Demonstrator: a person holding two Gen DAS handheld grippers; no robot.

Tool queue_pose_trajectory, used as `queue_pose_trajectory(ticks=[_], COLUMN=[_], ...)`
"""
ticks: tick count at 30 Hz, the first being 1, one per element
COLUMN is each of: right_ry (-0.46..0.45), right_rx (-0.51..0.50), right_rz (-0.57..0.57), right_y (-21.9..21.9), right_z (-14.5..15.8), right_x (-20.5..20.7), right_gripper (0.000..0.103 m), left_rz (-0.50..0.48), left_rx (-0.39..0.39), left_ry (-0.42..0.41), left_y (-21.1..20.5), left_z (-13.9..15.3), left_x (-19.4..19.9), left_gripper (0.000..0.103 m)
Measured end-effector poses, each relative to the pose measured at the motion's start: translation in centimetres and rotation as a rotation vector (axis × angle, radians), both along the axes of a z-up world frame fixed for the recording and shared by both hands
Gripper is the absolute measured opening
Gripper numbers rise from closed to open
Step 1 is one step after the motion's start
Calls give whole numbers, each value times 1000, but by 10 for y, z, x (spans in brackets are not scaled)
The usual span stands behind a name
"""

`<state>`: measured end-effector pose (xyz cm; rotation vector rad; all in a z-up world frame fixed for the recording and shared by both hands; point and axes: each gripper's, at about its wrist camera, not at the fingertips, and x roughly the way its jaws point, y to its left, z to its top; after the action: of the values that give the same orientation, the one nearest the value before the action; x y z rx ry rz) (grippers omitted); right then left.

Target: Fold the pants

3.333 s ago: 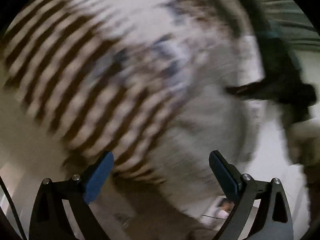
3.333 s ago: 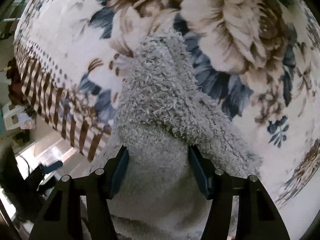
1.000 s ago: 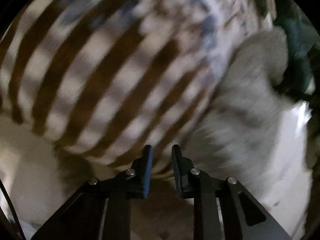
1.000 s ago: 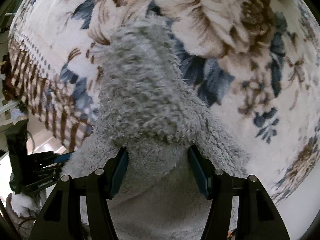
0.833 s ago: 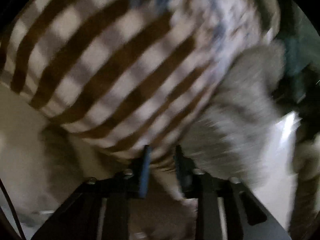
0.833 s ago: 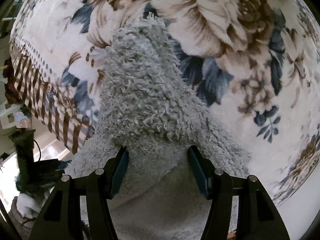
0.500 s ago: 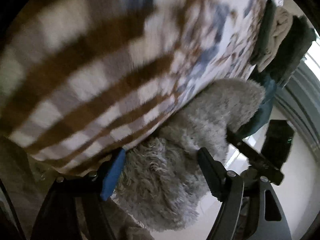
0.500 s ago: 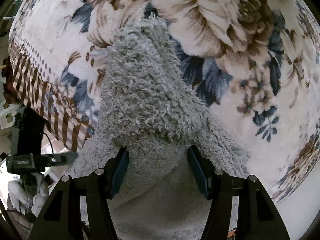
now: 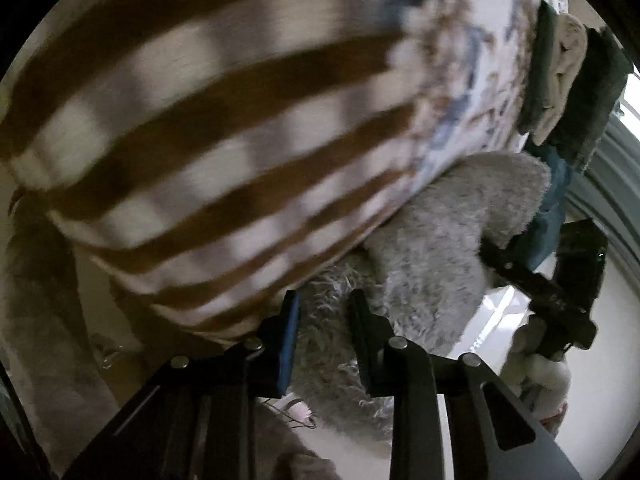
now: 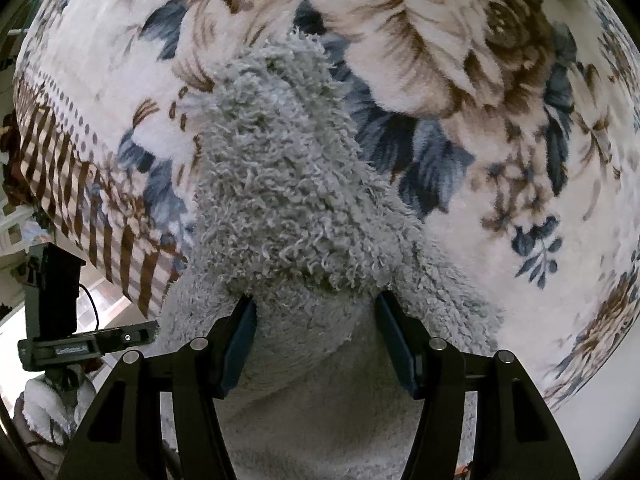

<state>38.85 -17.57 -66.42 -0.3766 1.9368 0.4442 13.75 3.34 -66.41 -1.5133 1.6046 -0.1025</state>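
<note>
Grey, shaggy fleece pants [image 10: 288, 184] lie on a plush floral blanket [image 10: 460, 60] of cream ground with brown roses and blue leaves, which has a brown-and-cream striped border [image 10: 100, 216] along its hanging edge. In the right wrist view the pants run from the middle of the blanket down toward the camera, one thick fold lying over a flatter layer beneath. The right gripper [image 10: 316, 320] points steeply down at this fold, its jaws set at a middling width with the bunched fleece filling the gap between the blue pads; the fabric presses against both of them, so it is held.

At the left edge of that view the left gripper [image 9: 322, 320] shows as a black frame just off the blanket's edge, above a white fluffy sleeve [image 10: 48, 404]. Its own camera looks along the striped border, which is blurred, to where the pants hang over the side of the bed. Its jaws are narrow and closing, with a tuft of grey fleece between the pads. Beyond, a stack of folded green and beige cloths [image 9: 568, 80] sits at the far end of the blanket.
</note>
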Motion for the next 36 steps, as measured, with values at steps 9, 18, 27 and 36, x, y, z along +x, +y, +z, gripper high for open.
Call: queue_pose_trajectory(ticks=[9, 18, 27, 36], right_ry=[-42, 19, 37, 82], right_rx=[-11, 26, 2, 71], right_rz=[11, -37, 9, -77], right_y=[7, 3, 20, 29], right_z=[2, -2, -13, -31], right_x=[-6, -2, 0, 6], right_gripper=[60, 61, 61, 80], left_rz=[-248, -358, -932, -770], left_rx=[221, 330, 197, 210], left_ry=[20, -395, -534, -446], left_y=[-24, -41, -145, -117], left_z=[7, 102, 73, 53], left_x=[-2, 70, 106, 66], left_gripper=[21, 87, 86, 87])
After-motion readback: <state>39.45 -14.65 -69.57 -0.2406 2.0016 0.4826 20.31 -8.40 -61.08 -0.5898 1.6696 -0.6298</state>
